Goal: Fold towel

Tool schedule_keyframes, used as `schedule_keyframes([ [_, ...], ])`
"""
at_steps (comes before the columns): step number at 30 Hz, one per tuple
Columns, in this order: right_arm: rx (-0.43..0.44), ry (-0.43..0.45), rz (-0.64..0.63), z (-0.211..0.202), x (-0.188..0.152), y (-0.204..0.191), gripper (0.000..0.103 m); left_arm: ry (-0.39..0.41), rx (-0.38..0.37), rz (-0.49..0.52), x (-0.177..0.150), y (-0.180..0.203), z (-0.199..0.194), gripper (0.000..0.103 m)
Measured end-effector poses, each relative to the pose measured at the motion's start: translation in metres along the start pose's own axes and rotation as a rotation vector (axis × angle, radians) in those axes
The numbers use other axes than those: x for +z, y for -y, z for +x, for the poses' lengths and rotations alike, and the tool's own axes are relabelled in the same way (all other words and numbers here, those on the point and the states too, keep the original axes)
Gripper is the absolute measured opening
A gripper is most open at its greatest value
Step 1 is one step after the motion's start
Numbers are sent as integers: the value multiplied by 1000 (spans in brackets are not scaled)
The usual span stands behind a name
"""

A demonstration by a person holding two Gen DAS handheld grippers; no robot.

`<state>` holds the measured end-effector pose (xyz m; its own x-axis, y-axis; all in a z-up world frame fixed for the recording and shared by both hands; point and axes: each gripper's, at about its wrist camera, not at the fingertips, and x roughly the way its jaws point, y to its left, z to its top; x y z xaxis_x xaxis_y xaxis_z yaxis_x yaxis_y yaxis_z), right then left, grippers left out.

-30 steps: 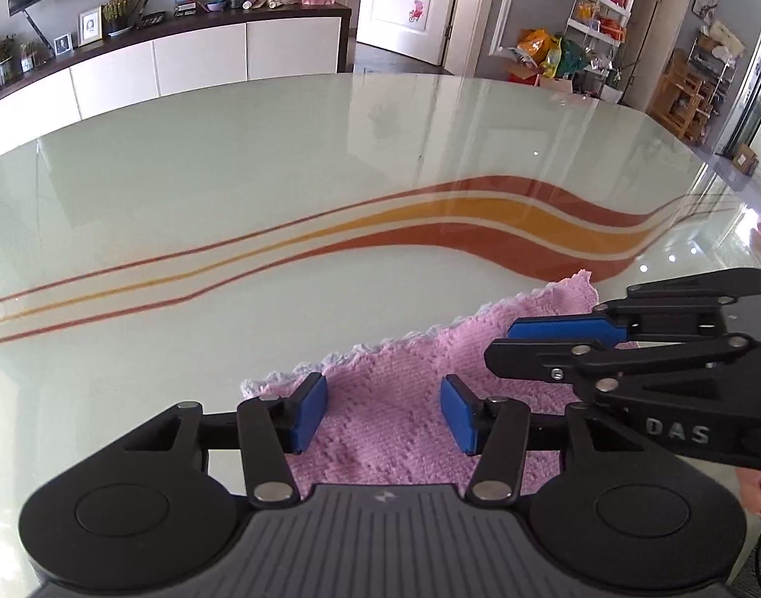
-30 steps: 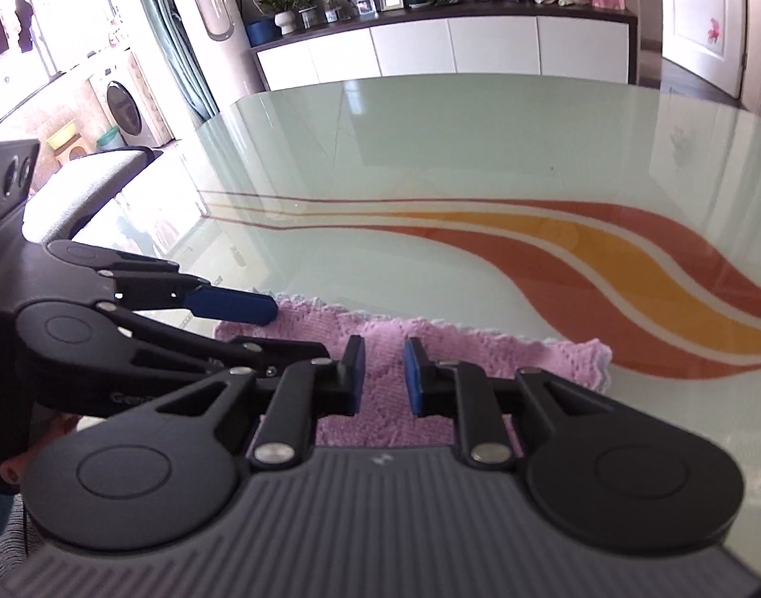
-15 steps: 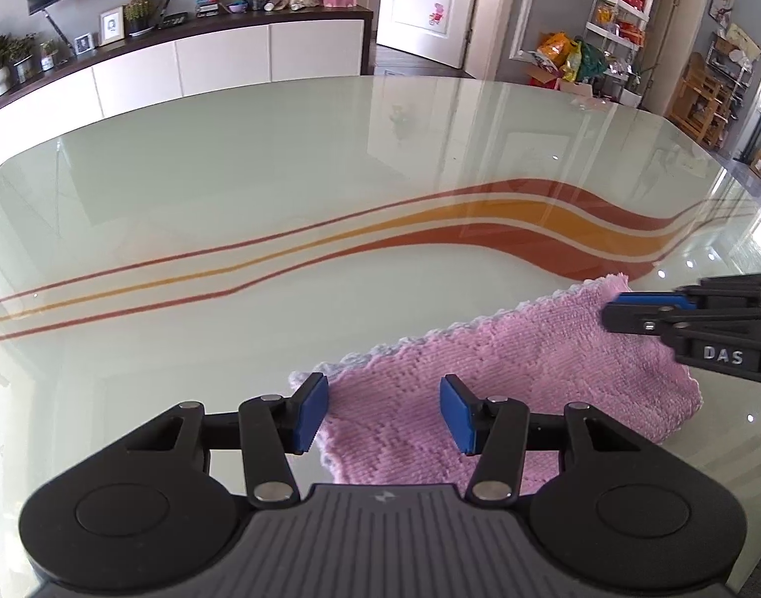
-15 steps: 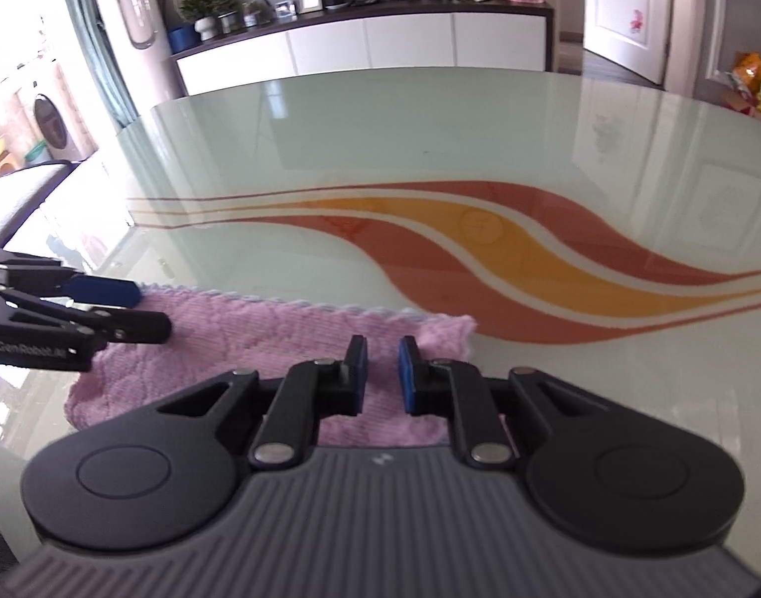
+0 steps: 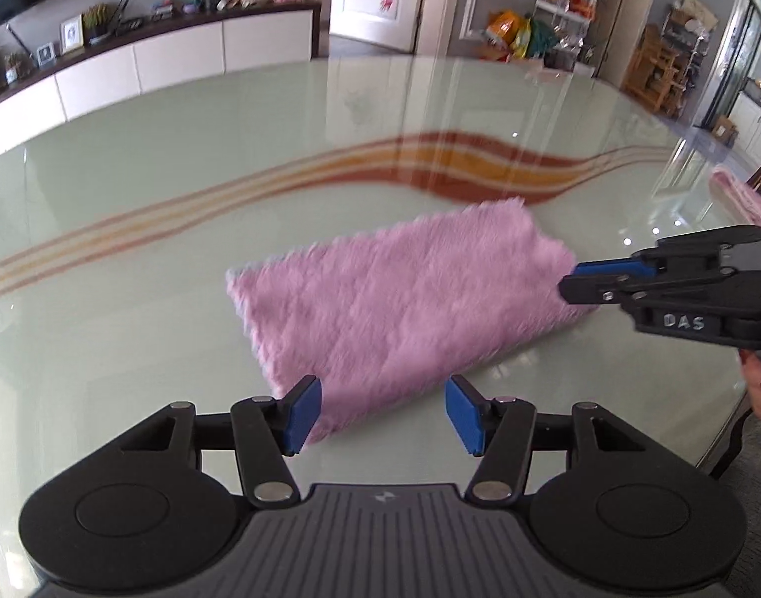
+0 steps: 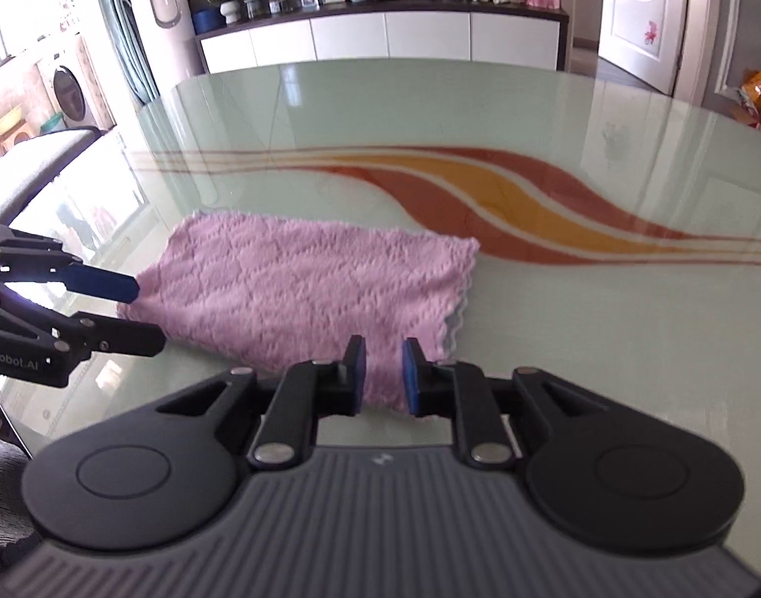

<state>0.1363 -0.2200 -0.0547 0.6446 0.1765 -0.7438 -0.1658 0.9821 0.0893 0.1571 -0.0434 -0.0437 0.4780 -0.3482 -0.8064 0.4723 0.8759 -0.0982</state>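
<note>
A pink knitted towel [image 5: 405, 299] lies folded flat on the glass table, also in the right wrist view [image 6: 306, 289]. My left gripper [image 5: 383, 416] is open, above the towel's near end, holding nothing. It shows from the side in the right wrist view [image 6: 141, 311], jaws apart at the towel's left end. My right gripper [image 6: 383, 373] has its jaws narrowly apart over the towel's near edge; the gap between them shows towel. In the left wrist view it appears nearly closed [image 5: 572, 281] at the towel's right end.
The glass table [image 5: 181, 159] has red and orange wavy stripes. Its edge curves close at the right [image 5: 719, 428]. A white sideboard [image 6: 390, 40] stands beyond the table. A second pink cloth [image 5: 739, 194] lies at the far right.
Both grippers have drawn back and apart from the towel. The towel now lies farther ahead and shows its whole folded shape. The right gripper's jaws have opened slightly.
</note>
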Motion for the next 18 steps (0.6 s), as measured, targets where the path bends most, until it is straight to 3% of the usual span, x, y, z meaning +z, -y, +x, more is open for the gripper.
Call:
schedule_keyframes([
  [4, -36, 2, 15, -3, -6, 4, 16, -24, 19, -21, -4, -9, 4, 59],
  [8, -73, 23, 58, -17, -8, 11, 29, -9, 5, -63, -2, -17, -3, 59],
  [14, 14, 2, 263, -24, -18, 31, 31, 62, -71, -38, 13, 3, -13, 59],
  [18, 34, 8, 308, -22, -25, 31, 31, 87, -183, 18, 25, 28, -2, 59],
])
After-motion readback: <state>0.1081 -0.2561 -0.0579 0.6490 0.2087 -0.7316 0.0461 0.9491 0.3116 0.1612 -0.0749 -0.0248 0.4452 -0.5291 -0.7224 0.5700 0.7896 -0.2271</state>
